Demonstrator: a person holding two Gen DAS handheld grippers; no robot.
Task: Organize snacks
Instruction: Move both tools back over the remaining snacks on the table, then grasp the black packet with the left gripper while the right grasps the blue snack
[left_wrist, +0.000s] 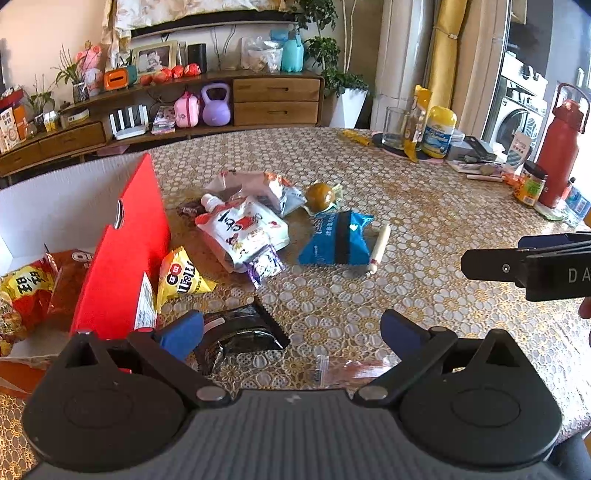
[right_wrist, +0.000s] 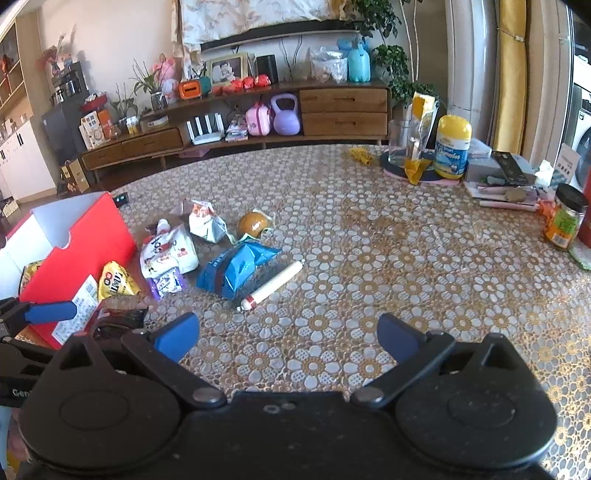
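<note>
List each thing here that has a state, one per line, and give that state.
Left gripper: fingers open, holding nothing.
Right gripper: fingers open, holding nothing.
Red box: open, snack bags inside.
Blue snack bag: lying on the table, outside the box.
White spouted pouch: cap on, lying flat.
Black packet: on the table beside the left finger.
Drinking glass: upright.

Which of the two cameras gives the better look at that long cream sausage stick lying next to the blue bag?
The right wrist view. There the sausage stick lies in full length, red-banded end and all, clear of the blue bag. In the left wrist view the stick looks foreshortened, pressed close to the bag's right edge.
</note>
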